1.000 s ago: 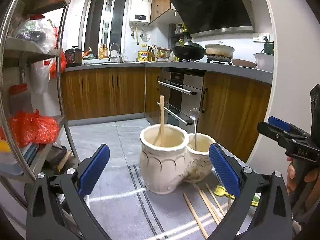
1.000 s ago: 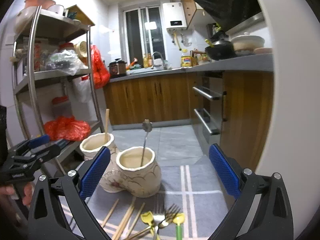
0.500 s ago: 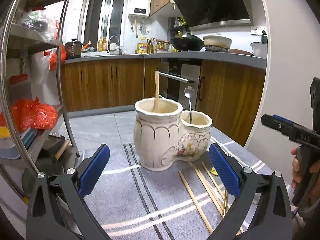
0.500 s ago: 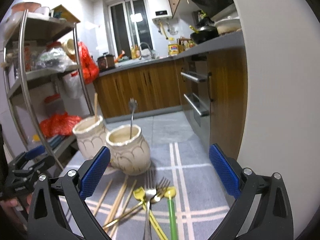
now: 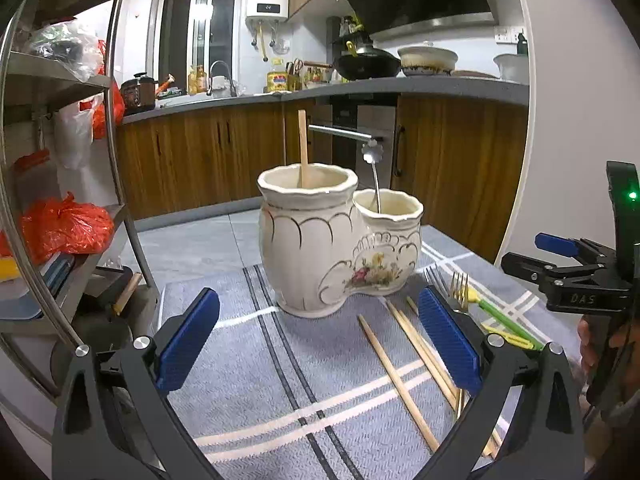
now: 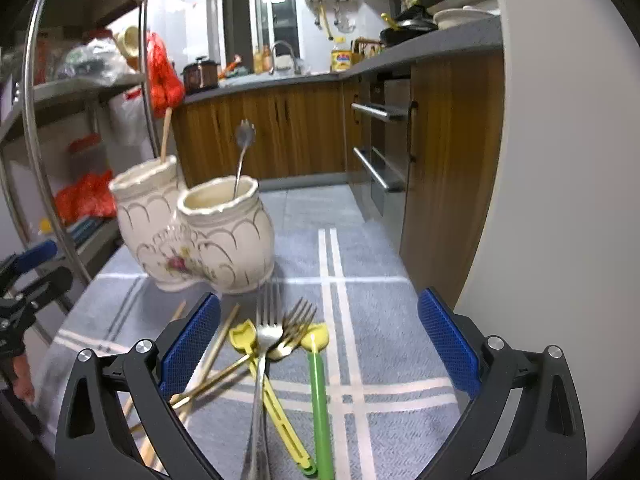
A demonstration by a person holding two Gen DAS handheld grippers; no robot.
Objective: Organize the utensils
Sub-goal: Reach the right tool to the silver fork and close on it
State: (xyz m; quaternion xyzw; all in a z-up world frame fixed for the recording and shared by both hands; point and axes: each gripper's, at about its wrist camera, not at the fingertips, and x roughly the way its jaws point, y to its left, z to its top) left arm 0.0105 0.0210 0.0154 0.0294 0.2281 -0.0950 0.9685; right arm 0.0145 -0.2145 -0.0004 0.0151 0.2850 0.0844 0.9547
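A cream double-pot utensil holder (image 5: 332,248) (image 6: 200,236) stands on a grey striped cloth. One chopstick (image 5: 304,156) rises from its taller pot, a metal utensil (image 5: 374,176) from the lower one. Loose wooden chopsticks (image 5: 400,364), a silver fork (image 6: 264,340), a gold fork (image 6: 296,328), a yellow utensil (image 6: 264,384) and a green one (image 6: 320,400) lie on the cloth in front of it. My left gripper (image 5: 320,344) is open, a short way before the holder. My right gripper (image 6: 318,344) is open, low over the fork pile with nothing held.
A metal shelf rack (image 5: 48,160) with red bags stands at the left. Wooden cabinets (image 5: 200,160) and an oven (image 6: 380,152) lie beyond. A white wall (image 6: 560,160) borders the cloth's right side. A hand (image 5: 600,360) holds the right gripper.
Both grippers have dropped lower and closer to the cloth. The forks and chopsticks now show larger in both views. Both stay open.
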